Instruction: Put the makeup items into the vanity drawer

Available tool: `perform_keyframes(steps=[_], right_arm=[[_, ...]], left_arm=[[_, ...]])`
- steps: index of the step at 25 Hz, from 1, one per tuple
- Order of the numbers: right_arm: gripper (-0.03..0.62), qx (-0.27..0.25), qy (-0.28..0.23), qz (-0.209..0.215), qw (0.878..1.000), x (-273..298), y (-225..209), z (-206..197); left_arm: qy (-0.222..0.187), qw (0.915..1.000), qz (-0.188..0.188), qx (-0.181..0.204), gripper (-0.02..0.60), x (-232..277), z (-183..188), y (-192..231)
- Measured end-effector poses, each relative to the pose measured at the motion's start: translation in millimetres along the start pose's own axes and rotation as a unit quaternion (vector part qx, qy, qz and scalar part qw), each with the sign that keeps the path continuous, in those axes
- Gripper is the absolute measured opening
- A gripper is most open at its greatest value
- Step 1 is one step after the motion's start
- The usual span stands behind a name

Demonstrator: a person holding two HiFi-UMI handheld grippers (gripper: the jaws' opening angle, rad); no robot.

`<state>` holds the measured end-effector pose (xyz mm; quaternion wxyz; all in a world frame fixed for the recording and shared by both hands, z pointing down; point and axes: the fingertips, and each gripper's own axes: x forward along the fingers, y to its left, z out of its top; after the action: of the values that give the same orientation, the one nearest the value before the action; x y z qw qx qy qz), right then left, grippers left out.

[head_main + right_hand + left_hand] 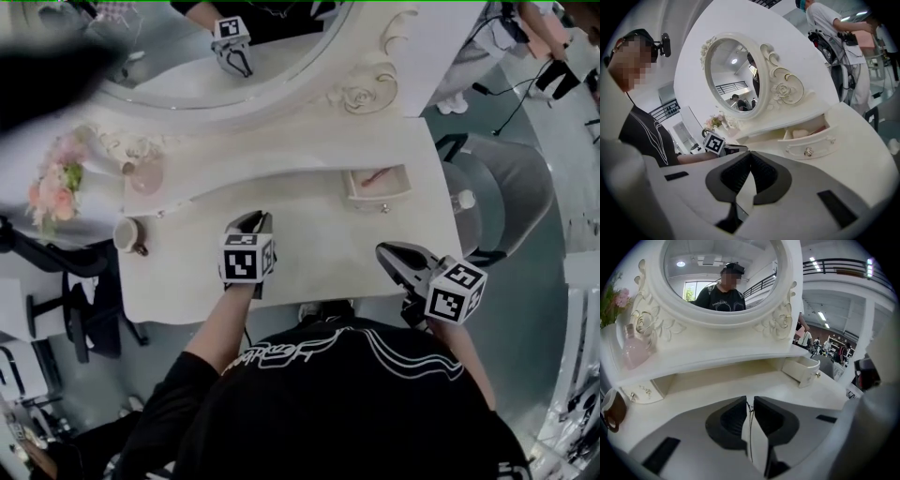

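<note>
The white vanity's small drawer (375,187) stands pulled open at the right end of the shelf. A thin pinkish makeup stick (377,176) lies inside it. In the right gripper view the drawer (811,144) also holds a pale round item (802,133). My left gripper (251,223) hovers over the middle of the tabletop, its jaws almost together with only a sliver of gap and nothing between them (750,401). My right gripper (386,253) sits near the table's front right corner, shut and empty (750,154). Both are well short of the drawer.
An oval mirror (234,56) with carved roses backs the vanity. On the left stand pink flowers (54,187), a pink bottle (145,175) and a brown mug (127,234). A grey chair (502,202) stands off the table's right edge. Another person (834,33) stands behind the vanity.
</note>
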<state>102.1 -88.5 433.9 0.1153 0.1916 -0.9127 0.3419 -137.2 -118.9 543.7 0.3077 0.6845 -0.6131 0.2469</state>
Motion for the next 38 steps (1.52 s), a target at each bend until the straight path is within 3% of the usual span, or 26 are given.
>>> perform_keyframes(steps=[10, 21, 38], right_arm=[[0.026, 0.02, -0.052, -0.056, 0.997, -56, -32, 6], [0.026, 0.041, -0.105, -0.12, 0.986, -125, -61, 4], [0.026, 0.083, -0.156, -0.181, 0.968, -190, -97, -12]], left_arm=[[-0.033, 0.9957, -0.062, 0.06, 0.066, 9, 64, -77], [-0.057, 0.9807, -0.135, 0.13, 0.066, 28, 118, -174], [-0.044, 0.9558, -0.2, 0.211, 0.066, 68, 148, -275]])
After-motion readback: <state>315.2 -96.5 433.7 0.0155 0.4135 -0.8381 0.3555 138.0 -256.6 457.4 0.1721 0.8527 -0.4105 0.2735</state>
